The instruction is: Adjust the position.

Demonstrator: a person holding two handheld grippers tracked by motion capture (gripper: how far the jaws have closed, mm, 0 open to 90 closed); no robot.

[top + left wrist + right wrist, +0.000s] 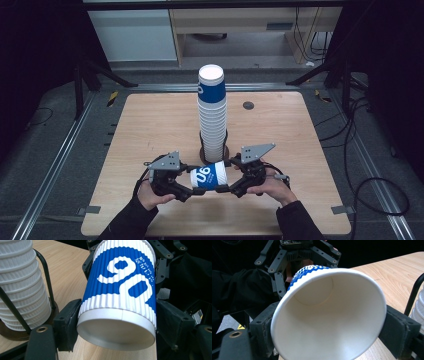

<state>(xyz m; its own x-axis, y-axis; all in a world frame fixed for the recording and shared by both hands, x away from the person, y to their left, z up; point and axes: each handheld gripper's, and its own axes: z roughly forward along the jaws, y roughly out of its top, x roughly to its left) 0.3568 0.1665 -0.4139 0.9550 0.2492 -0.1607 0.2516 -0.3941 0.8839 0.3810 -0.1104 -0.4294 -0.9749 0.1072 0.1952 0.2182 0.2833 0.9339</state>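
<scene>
We see a blue-and-white ribbed paper cup (120, 290) lying on its side between our left gripper's (116, 325) two black jaws, its flat bottom toward us — the pads touch it on both sides. Beyond its far end sits the other gripper (160, 255), black and close against the cup. At the left, a stack of white cups (20, 282) stands in a dark wire holder (46, 275) on the wooden table (67, 272).

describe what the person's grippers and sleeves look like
Both the left gripper and the right gripper are black linkage frames with bolts and padded black jaws. Each carries a grey three-cornered plate on top and trails a black cable. The person wears dark sleeves.
</scene>
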